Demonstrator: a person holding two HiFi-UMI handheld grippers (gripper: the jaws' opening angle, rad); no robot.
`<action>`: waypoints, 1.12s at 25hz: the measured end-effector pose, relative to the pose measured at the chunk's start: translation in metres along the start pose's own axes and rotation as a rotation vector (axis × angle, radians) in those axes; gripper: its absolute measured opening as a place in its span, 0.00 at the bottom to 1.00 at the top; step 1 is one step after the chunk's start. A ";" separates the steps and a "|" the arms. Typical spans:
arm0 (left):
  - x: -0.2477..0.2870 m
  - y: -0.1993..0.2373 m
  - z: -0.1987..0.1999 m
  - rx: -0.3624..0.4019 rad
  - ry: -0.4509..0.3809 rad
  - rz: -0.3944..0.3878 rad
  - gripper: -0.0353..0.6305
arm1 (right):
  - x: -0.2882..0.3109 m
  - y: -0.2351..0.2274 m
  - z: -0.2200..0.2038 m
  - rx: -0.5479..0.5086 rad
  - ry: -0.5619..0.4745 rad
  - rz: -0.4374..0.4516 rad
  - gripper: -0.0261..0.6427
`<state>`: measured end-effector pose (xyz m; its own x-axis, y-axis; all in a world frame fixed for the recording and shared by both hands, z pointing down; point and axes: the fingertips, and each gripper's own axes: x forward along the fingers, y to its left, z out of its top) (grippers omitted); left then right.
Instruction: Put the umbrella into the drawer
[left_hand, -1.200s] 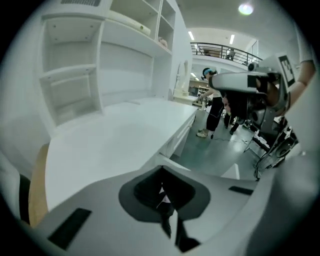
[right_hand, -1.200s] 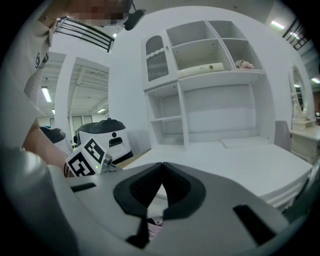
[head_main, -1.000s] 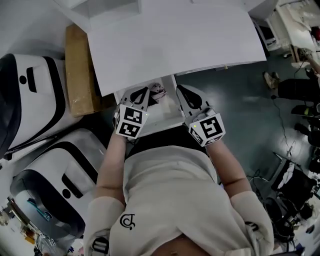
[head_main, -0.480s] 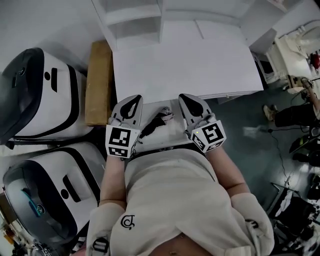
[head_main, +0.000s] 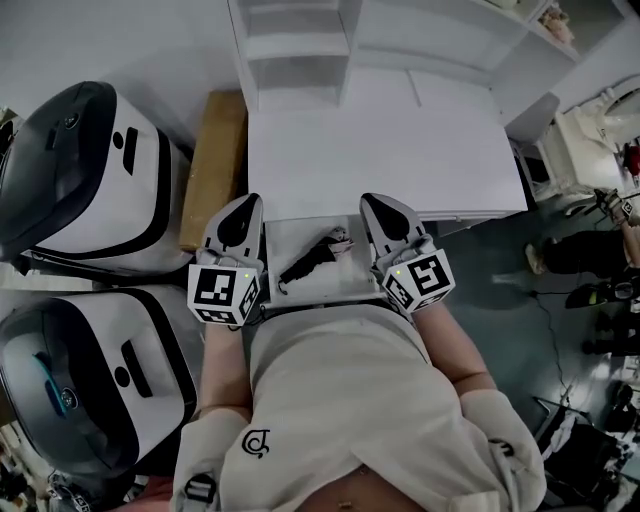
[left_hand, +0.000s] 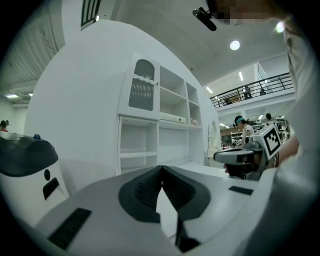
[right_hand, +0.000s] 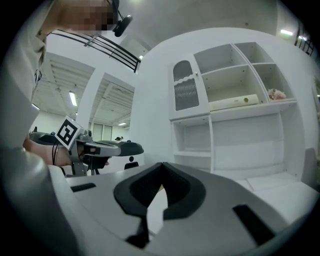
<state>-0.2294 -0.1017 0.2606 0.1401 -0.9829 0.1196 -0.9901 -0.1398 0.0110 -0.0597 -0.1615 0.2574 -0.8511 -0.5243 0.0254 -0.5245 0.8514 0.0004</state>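
Observation:
A dark folded umbrella (head_main: 312, 260) with a pale patterned end lies slantwise inside the open white drawer (head_main: 288, 234) under the desk top. My left gripper (head_main: 243, 203) hovers over the drawer's left side, shut and empty. My right gripper (head_main: 379, 203) hovers over the right side, also shut with nothing in it. Neither touches the umbrella. In the left gripper view the left gripper (left_hand: 161, 168) points level at the white shelf unit (left_hand: 150, 145), jaws pressed together. In the right gripper view the right gripper (right_hand: 162, 165) shows its jaws meeting at the tip.
The white desk top (head_main: 380, 150) lies beyond the drawer, with a white shelf unit (head_main: 300, 50) behind it. A cardboard box (head_main: 215, 165) stands left of the desk. Two white-and-black machines (head_main: 85, 180) (head_main: 80, 370) fill the left side. Cables and gear clutter the dark floor (head_main: 590, 300) at right.
Both grippers have risen out of the drawer and levelled off, the left one more. The umbrella stays lying in the drawer, with the grippers now at either side.

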 end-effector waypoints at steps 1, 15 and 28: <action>-0.001 0.001 0.001 -0.002 -0.005 0.007 0.07 | -0.001 0.001 0.001 -0.003 -0.003 0.000 0.05; -0.020 -0.003 0.006 0.012 -0.023 0.011 0.07 | -0.011 0.014 0.009 0.004 -0.036 -0.021 0.05; -0.008 -0.014 0.006 0.020 0.003 -0.040 0.07 | -0.014 0.008 0.009 -0.016 -0.025 -0.053 0.05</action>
